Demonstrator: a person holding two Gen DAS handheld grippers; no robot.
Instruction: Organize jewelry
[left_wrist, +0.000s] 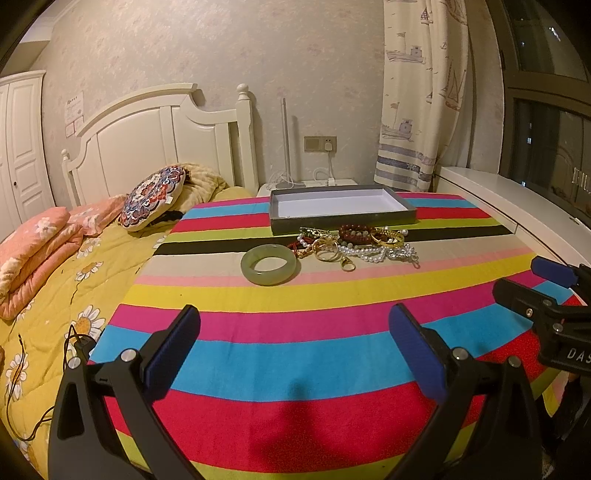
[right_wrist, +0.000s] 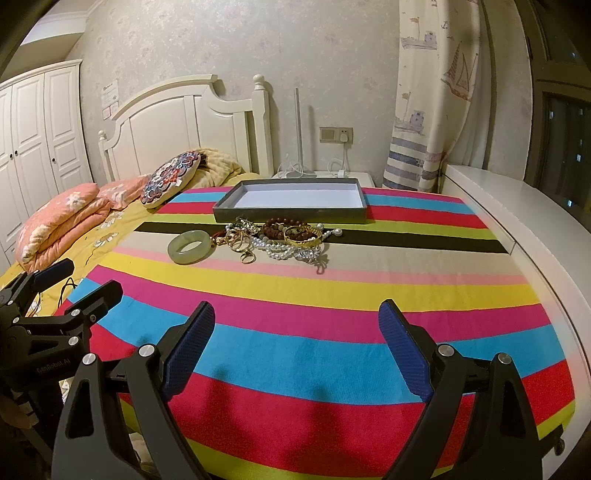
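Your left gripper (left_wrist: 293, 350) and right gripper (right_wrist: 297, 347) both hover low over the near end of a bench covered in a striped cloth (left_wrist: 295, 295). Each has its jaws spread wide, holding nothing. From the left wrist view, the right gripper shows at 3 o'clock; from the right wrist view, the left gripper shows at 9 o'clock.

Ahead of both, at 12 o'clock, a heap of jewelry (left_wrist: 358, 245) lies on the cloth, well apart from the grippers. It includes white pearl strands (right_wrist: 280, 253), dark red beads (right_wrist: 284, 223), a gold bangle (right_wrist: 303, 236) and gold rings (left_wrist: 325, 251), all tangled together. A pale green jade bangle (left_wrist: 269, 264) lies flat just beside the heap, at its 9 o'clock.

Just beyond the heap, a shallow grey tray (left_wrist: 341, 221) with a white floor sits on the cloth, nothing in it.

A bed (left_wrist: 55, 295) with a yellow flowered quilt lies at 9 o'clock of the bench, with a round patterned cushion (left_wrist: 155, 199) near the white headboard.
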